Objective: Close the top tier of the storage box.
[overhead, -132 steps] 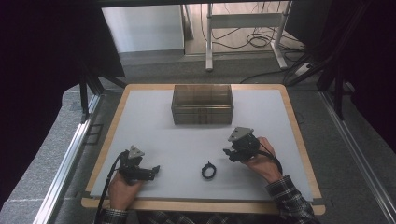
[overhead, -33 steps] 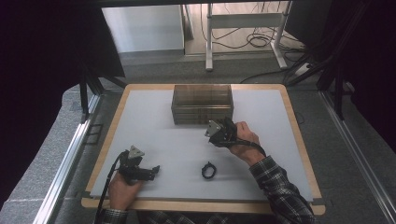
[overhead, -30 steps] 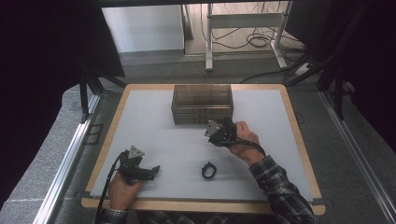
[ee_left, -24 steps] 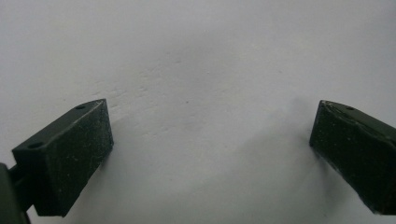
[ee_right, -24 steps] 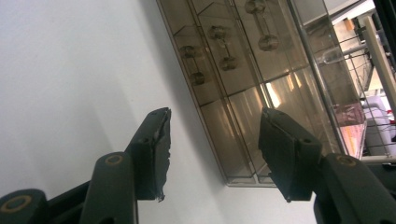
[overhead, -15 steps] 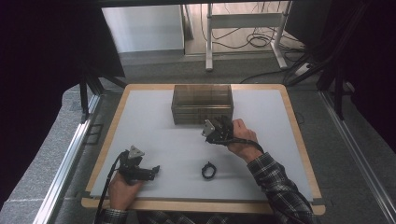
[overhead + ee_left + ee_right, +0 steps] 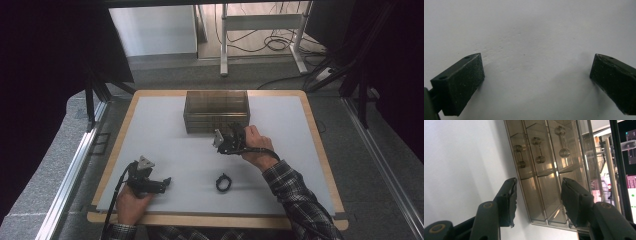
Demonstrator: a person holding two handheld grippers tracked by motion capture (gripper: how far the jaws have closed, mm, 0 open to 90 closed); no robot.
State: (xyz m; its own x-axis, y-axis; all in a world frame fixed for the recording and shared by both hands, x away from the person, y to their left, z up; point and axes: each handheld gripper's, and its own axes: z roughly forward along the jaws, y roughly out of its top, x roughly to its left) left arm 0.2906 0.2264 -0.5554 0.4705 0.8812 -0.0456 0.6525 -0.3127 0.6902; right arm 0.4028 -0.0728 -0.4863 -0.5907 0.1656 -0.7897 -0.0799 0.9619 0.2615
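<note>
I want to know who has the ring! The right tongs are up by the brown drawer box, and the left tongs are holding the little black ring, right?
Not quite. The left tongs are open and hold nothing, as the left gripper view shows. In the high view the black ring lies loose on the table. The right tongs do face the drawer box.

This looks like a lab or workshop set up for recording. A white work surface [image 7: 165,130] with a wooden border sits in a metal frame with aluminium rails [image 7: 70,175] at left and right, and black curtains [image 7: 45,75] hang on both sides. On the far floor, loose cables [image 7: 272,42] trail around a white metal stand [image 7: 260,22], and the right gripper view catches lit screens [image 7: 630,150] beyond the table.
</note>
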